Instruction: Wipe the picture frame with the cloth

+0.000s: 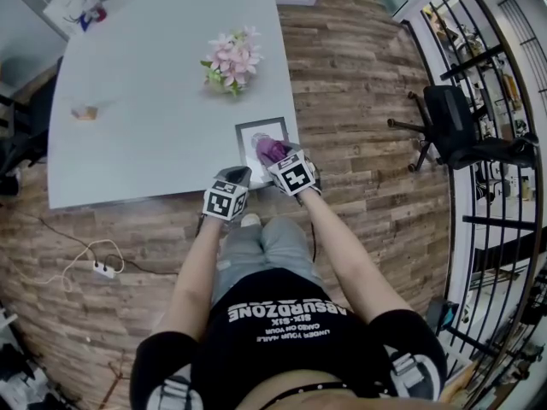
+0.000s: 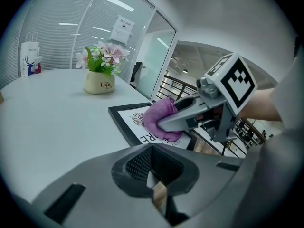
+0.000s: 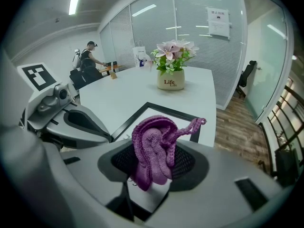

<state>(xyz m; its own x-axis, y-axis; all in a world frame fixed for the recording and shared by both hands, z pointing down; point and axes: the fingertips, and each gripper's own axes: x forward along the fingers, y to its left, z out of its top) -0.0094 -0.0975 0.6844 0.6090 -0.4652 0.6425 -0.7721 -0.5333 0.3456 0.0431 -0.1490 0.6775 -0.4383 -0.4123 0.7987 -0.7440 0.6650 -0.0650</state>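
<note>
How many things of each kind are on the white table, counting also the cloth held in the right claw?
Picture frame: 1
Purple cloth: 1
Flower pot: 1
White paper bag: 1
Small brown object: 1
Small red-blue item by the bag: 1
Total: 6

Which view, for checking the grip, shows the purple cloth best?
The right gripper view: the purple cloth sits centred, pinched in the tongs of the right gripper. The left gripper view shows it sideways over the picture frame; the head view, a small patch.
</note>
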